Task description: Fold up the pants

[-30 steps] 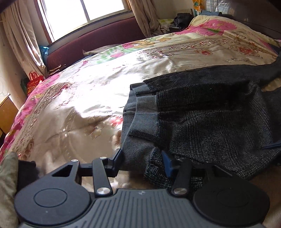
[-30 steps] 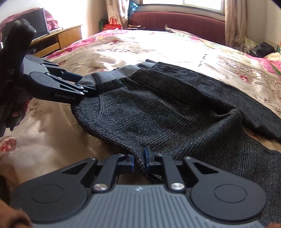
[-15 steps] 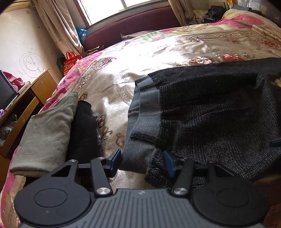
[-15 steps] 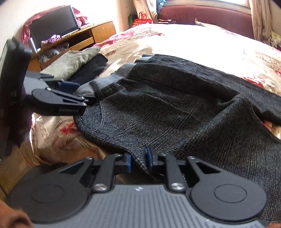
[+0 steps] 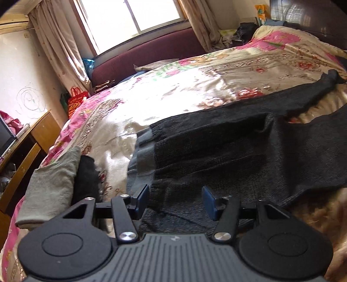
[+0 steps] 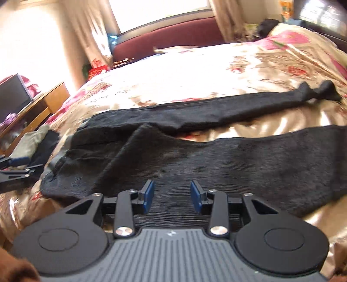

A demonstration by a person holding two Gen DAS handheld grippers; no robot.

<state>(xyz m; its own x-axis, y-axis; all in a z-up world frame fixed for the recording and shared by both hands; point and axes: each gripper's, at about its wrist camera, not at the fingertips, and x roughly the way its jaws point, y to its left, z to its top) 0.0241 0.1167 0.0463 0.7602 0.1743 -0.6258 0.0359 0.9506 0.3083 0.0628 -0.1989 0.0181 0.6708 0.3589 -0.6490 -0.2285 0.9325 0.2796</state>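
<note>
The left tongs [image 5: 175, 200] stand apart over the waist end of the dark pants [image 5: 227, 156], their blue pads [image 5: 209, 202] on either side of the cloth without pressing it. The right tongs [image 6: 172, 196] are opening, pads clear of the fabric that lies below and between them. The pants are spread flat on the bed, on a shiny flowered bedspread [image 5: 173, 91], grey waistband [image 5: 142, 160] toward the left and both legs stretching away to the right with a gap between them. Just left of the waistband sit a folded grey cloth [image 5: 51, 193] and a black one [image 5: 85, 180]. Beyond are a wooden desk [image 5: 32, 141] and a curtained window [image 5: 132, 19].
</note>
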